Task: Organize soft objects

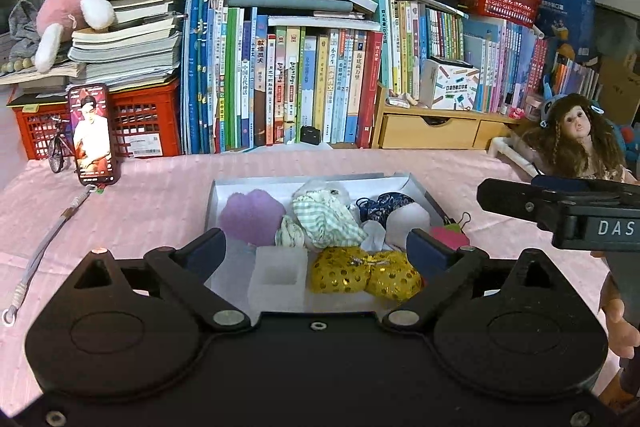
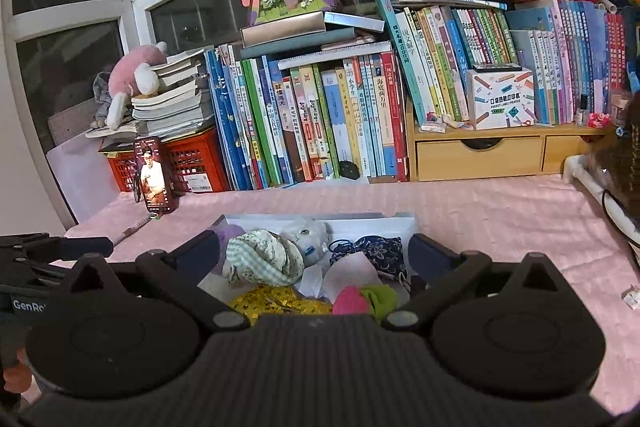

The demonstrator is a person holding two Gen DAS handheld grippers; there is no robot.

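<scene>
A white box (image 1: 416, 183) on the pink tablecloth holds several soft objects: a purple plush shell (image 1: 252, 217), a green checked cloth bundle (image 1: 328, 215), a gold sequin pouch (image 1: 360, 271), a white foam block (image 1: 278, 273), a dark blue patterned pouch (image 1: 386, 205) and a grey plush (image 2: 306, 233). My left gripper (image 1: 318, 247) is open and empty over the box's near edge. My right gripper (image 2: 314, 253) is open and empty over the same box (image 2: 396, 217), above a pink and green soft item (image 2: 362, 299). The right gripper's body also shows in the left wrist view (image 1: 560, 207).
A row of books (image 1: 288, 83) and red crates (image 1: 144, 123) line the back. A phone (image 1: 93, 135) stands at back left with a cord (image 1: 40, 251) on the cloth. A doll (image 1: 572, 139) sits at right. Wooden drawers (image 2: 480, 155) stand at back right.
</scene>
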